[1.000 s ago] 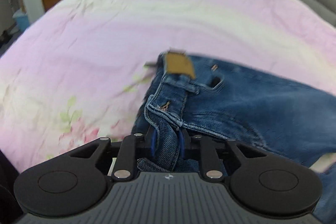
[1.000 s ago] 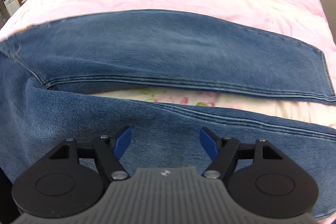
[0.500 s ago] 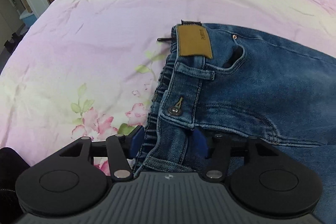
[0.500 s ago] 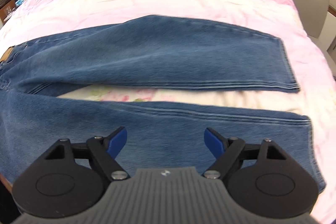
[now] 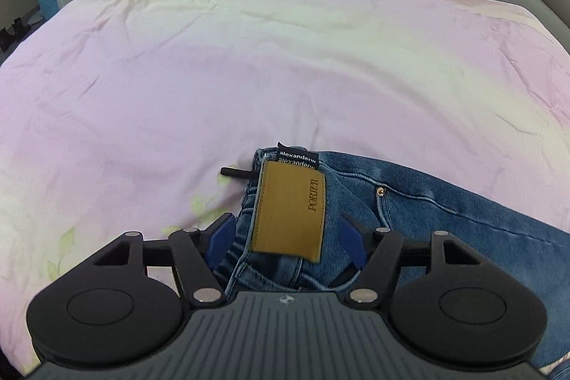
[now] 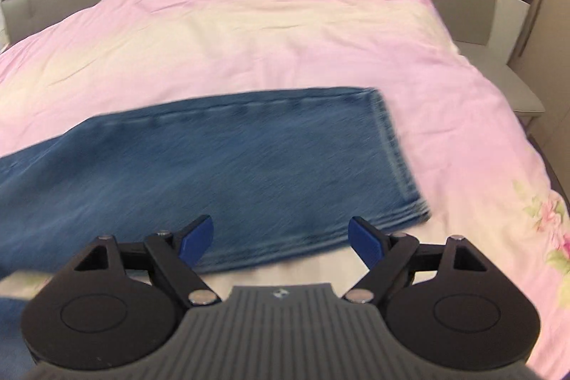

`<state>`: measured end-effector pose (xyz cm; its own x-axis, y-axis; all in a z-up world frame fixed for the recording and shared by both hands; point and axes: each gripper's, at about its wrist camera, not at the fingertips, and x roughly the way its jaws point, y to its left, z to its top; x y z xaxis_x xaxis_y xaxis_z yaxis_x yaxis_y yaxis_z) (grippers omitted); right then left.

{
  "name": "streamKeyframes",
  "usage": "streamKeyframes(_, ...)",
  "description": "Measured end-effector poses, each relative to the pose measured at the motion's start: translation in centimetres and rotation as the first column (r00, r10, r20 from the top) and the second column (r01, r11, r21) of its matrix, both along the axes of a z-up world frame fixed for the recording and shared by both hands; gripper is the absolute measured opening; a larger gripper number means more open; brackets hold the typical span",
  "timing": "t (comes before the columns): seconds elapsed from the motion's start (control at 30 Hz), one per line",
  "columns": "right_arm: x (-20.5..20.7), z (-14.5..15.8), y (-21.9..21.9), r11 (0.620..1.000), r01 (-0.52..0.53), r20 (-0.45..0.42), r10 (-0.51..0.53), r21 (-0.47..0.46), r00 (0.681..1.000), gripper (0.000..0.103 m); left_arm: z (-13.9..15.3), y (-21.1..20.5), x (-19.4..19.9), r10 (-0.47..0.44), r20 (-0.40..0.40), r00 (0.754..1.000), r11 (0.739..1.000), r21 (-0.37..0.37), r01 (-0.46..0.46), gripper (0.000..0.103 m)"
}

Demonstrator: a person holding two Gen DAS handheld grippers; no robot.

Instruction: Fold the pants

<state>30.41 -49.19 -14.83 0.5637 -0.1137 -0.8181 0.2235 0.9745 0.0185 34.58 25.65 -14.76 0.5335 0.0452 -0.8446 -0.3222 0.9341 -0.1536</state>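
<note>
A: Left wrist view first. Where are the pants?

B: The blue jeans (image 5: pixel 409 202) lie on the pink bedspread (image 5: pixel 249 66), waistband end towards the camera. The tan patch (image 5: pixel 290 212) on the waistband is my landmark: a black label (image 5: pixel 297 156) sits just above it, a short dark cord (image 5: pixel 235 172) pokes out to its left, and a copper rivet (image 5: pixel 380 190) sits to its right, by the pocket.

A: And the claw?

B: The left gripper (image 5: pixel 286 239) has its jaws opening, already spread well apart. The tan patch and waistband lie between the blue fingertips (image 5: pixel 221 239), but neither tip presses on the cloth.

A: Right wrist view?

B: Blurred. One jeans leg (image 6: pixel 228 173) stretches across the bedspread (image 6: pixel 285 24), its hem (image 6: pixel 399 162) at the right. A floral print (image 6: pixel 548 212) shows well to the right of the hem, near the bed's edge.

A: That claw?

B: The right gripper (image 6: pixel 281 239) stands wide, nothing in it. It hangs over the leg's near edge, left of the hem; whether the tips touch the cloth I cannot tell.
</note>
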Motion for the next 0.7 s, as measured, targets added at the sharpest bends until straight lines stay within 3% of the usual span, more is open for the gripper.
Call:
streamKeyframes(0.2,4.8,-1.2,-5.8,0.993,0.114,0.026,-0.115,0.025,0.993,0.079,-1.9,0.0,2.7,0.024,-0.033,0.999,1.000,-0.014,-0.024,0.071)
streamKeyframes(0.33,8.4,-2.4,-7.6,0.990,0.140,0.033,-0.140,-0.002,0.990,0.075,-2.3,-0.2,3.3,0.049,-0.032,0.998,0.999,0.010,-0.048,0.065)
streamKeyframes(0.47,11.3,-4.3,-8.8,0.985,0.168,0.017,-0.169,0.028,0.986,0.071,-2.6,-0.9,3.6,0.045,-0.044,0.998,0.998,0.055,-0.043,0.059)
streamKeyframes(0.57,12.3,-5.4,-8.7,0.981,0.185,-0.013,-0.185,0.051,0.983,0.048,-1.9,-1.9,3.0,0.063,-0.001,0.998,0.993,0.105,-0.062,0.053)
streamKeyframes(0.6,12.3,-5.4,-8.4,0.982,0.185,0.002,-0.185,0.036,0.983,0.024,-1.4,-2.4,2.5,0.082,0.041,0.996,0.988,0.126,-0.086,0.052)
streamKeyframes(0.63,12.2,-5.1,-8.0,0.981,0.195,0.027,-0.195,-0.001,0.981,0.011,-0.9,-3.0,1.9,0.089,0.080,0.993,0.984,0.149,-0.100,0.051)
streamKeyframes(0.7,11.8,-4.1,-7.5,0.979,0.202,0.088,-0.198,-0.032,0.976,0.010,-0.1,-3.8,1.3,0.087,0.133,0.987,0.972,0.208,-0.114,0.049)
